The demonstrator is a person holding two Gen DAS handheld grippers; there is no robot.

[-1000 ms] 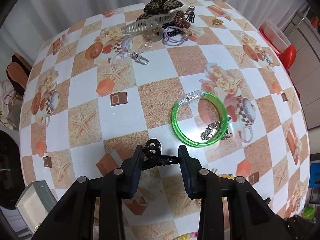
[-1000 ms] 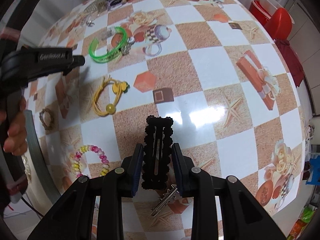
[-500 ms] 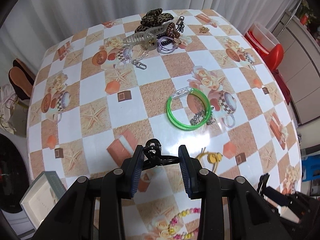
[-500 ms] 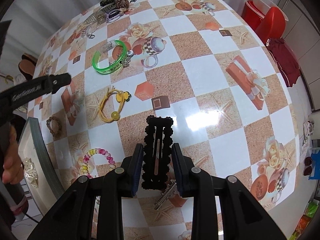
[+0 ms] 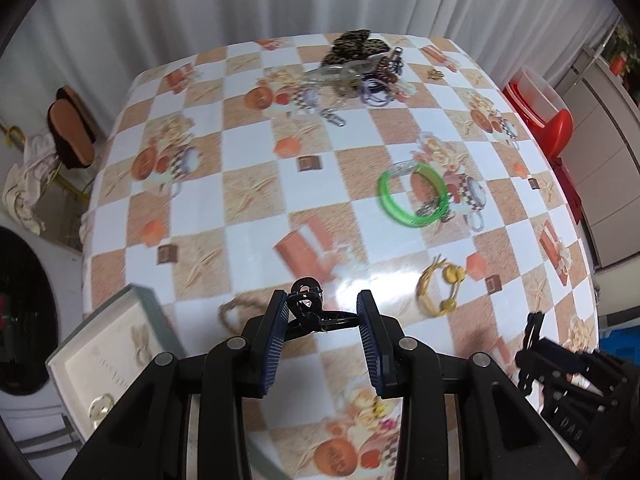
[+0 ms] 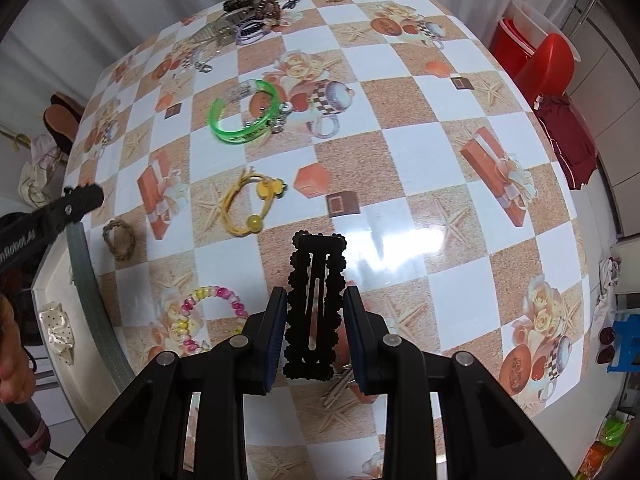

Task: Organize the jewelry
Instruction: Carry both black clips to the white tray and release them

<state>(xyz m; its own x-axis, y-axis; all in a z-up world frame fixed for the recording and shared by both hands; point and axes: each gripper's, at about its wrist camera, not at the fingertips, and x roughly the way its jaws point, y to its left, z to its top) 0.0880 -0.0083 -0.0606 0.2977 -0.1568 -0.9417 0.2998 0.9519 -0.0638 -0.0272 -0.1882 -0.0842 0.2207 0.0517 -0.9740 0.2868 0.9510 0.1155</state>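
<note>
two loaded grippers above a checked tablecloth [image 6: 400,152], with places given relative to the open box [image 5: 116,356] at the cloth's near left edge. the left gripper [image 5: 322,316] is closed on a small black ornate clip [image 5: 306,306], held just right of the box; the right gripper [image 6: 315,320] is clamped on a black scalloped snap clip [image 6: 316,304], farther right. inside the box, a cream piece [image 6: 58,330] and a pale round item [image 5: 98,406] are already stored. left outside: a brown braided loop [image 6: 119,239] just beside the box, a beaded bracelet [image 6: 208,312], a yellow hair tie [image 6: 250,202], a green bangle [image 6: 244,112] and a far pile of hair accessories [image 6: 248,10]. the task is judged to be at an early stage. bare cloth lies between the held clips and the box rim, though the cloth's edge runs close alongside.
</note>
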